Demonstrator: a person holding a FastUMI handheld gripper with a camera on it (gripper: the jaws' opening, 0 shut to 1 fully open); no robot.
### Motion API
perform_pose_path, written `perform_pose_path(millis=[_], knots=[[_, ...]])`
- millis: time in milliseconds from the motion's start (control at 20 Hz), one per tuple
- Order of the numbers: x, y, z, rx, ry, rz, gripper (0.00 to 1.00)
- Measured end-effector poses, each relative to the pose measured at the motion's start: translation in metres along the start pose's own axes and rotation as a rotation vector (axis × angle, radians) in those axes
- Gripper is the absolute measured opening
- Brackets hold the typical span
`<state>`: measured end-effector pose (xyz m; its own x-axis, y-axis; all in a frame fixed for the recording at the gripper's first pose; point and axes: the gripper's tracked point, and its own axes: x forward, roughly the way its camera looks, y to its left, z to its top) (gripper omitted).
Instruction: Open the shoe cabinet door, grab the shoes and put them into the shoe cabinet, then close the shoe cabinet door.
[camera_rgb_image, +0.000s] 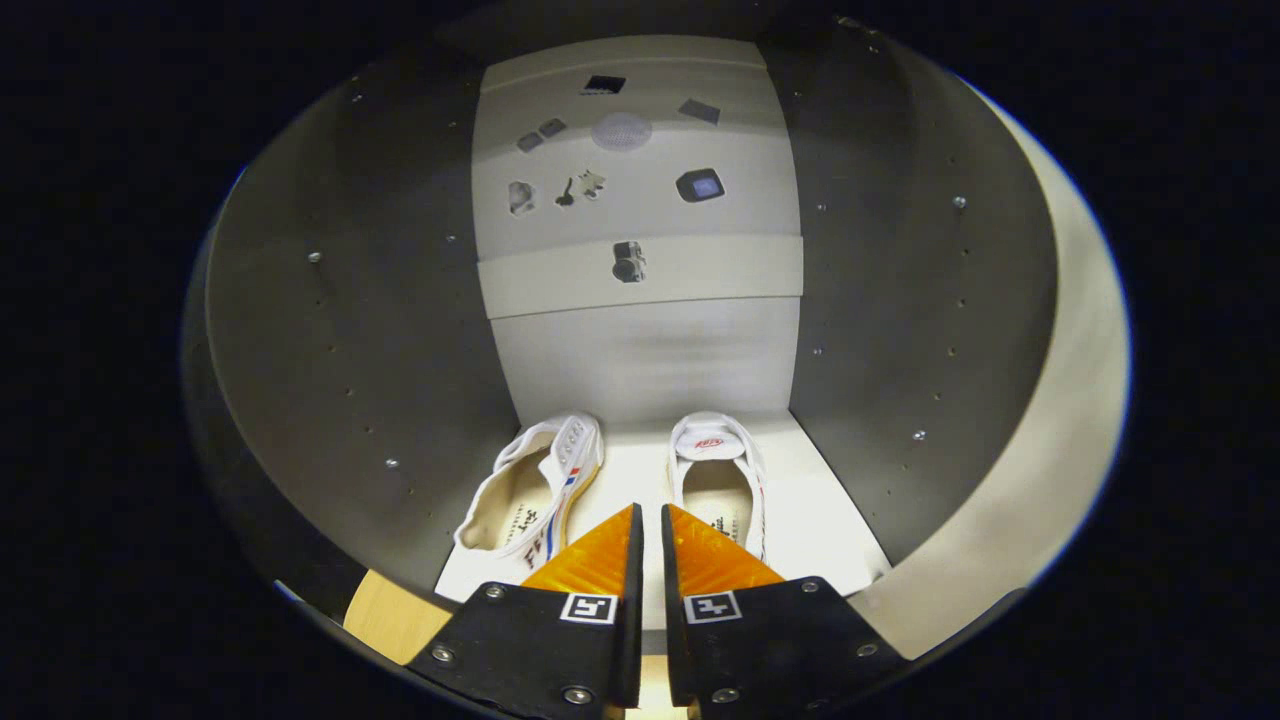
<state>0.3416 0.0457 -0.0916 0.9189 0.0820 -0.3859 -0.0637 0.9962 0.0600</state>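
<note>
Both shoes on the cabinet floor, my claw empty just behind them.

My claw (650, 512) points straight into the open shoe cabinet (350, 330), fingers nearly closed with a thin gap, gripping nothing. The left shoe (530, 490) lies tipped on its side just ahead of my left finger; the right shoe (715, 470) stands upright just ahead of my right finger, both near the back wall (650, 350).

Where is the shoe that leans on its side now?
In the gripper view, the tilted shoe lies on the cabinet floor, against the cabinet's left wall, beside the upright shoe, just ahead of the nearly closed, empty gripper.
</note>
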Motion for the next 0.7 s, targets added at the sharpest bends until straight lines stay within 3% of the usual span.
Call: perform_pose_path(millis=[700], knots=[[-0.252, 0.042, -0.018, 0.018, -0.196, -0.012, 0.11]])
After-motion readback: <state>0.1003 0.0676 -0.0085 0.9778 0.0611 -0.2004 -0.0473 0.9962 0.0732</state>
